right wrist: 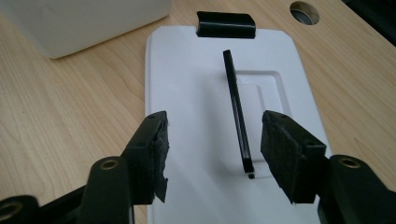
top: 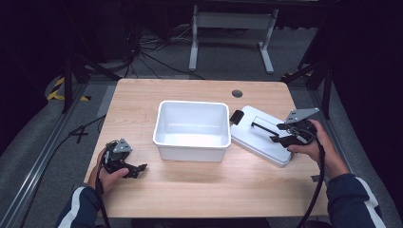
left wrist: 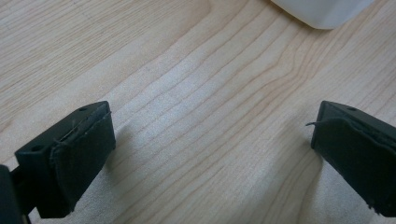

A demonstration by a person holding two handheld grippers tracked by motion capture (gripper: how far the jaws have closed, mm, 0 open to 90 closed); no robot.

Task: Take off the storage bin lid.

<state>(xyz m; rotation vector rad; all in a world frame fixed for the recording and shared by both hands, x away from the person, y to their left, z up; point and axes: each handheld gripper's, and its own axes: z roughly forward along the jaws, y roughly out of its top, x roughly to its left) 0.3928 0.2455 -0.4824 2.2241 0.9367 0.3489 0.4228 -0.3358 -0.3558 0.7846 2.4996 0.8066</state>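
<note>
Right gripper jaws spread around black handle of white lid, right of empty bin. Centre on handle, then close. Left gripper jaws apart, empty, on table.

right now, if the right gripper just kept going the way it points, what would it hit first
Most likely the black handle standing up from the white lid. The right gripper is open, and the handle's near end lies between its jaws, closer to one pad. How high the jaws ride above the lid is hard to judge.
</note>
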